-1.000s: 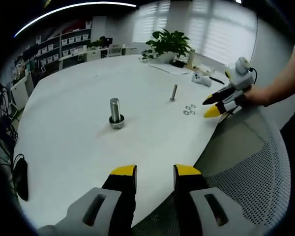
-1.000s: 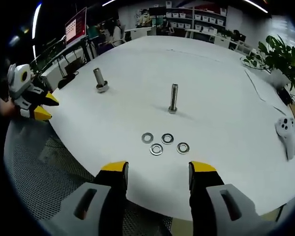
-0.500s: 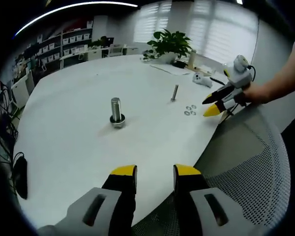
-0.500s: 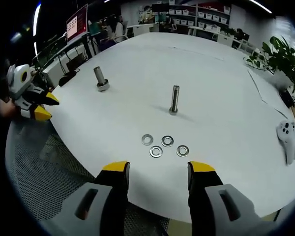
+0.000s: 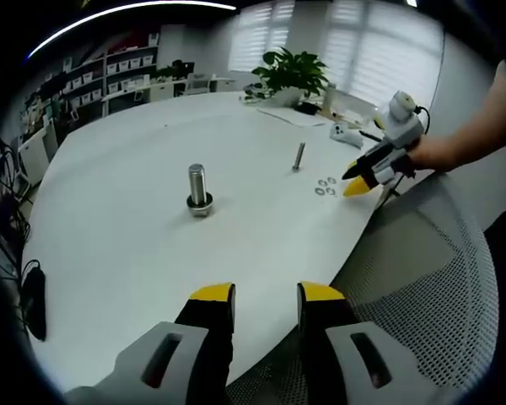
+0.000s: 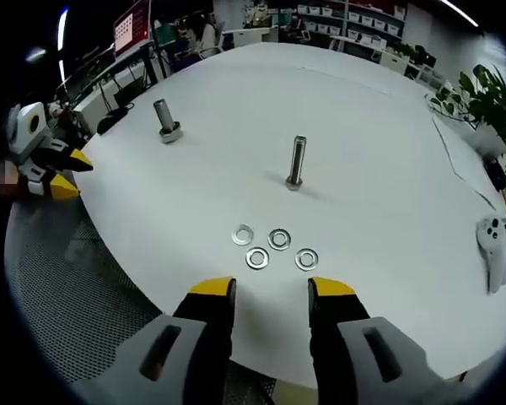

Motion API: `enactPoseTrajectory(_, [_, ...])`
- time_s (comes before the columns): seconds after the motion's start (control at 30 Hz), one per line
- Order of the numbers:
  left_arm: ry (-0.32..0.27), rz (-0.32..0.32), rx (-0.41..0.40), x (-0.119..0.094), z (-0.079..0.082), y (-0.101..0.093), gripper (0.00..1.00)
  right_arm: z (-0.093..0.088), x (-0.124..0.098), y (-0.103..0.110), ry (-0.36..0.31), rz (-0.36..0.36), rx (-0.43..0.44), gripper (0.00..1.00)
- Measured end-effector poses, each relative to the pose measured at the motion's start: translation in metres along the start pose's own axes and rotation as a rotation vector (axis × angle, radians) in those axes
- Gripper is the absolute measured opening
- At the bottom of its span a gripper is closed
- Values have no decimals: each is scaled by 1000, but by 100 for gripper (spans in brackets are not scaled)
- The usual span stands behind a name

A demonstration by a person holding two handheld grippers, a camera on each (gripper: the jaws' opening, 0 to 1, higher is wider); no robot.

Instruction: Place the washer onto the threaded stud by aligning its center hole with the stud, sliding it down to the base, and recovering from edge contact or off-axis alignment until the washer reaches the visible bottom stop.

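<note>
Several steel washers (image 6: 270, 248) lie in a cluster on the white table (image 6: 388, 169), just ahead of my right gripper (image 6: 271, 289), which is open and holds nothing. Beyond them stands a slim threaded stud (image 6: 296, 162), upright. A thicker bolt (image 6: 164, 118) stands farther left. In the left gripper view, the thick bolt (image 5: 198, 189) is at centre, the slim stud (image 5: 298, 158) and washers (image 5: 325, 186) to the right. My left gripper (image 5: 266, 294) is open and empty near the table edge. The right gripper (image 5: 361, 177) hangs beside the washers.
A mesh chair back (image 5: 430, 287) lies right of the table edge. A white controller (image 6: 491, 238) rests at the table's right side. A potted plant (image 5: 291, 78) and papers sit at the far end. Shelves and desks fill the room behind.
My right gripper has moved closer over the washers and its jaws have narrowed somewhat. The left gripper has stayed in place.
</note>
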State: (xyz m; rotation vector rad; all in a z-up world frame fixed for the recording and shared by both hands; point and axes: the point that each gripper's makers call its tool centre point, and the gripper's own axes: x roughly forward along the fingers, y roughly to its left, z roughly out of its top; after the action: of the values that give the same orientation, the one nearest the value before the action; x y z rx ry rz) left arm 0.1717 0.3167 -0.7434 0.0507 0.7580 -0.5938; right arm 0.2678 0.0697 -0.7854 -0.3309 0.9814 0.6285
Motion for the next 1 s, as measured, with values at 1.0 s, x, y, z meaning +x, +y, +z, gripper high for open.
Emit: enactPoseTrajectory(1.0, [30,1,-13,3,-5,1,28,9,18,-23,93,0,-59,24])
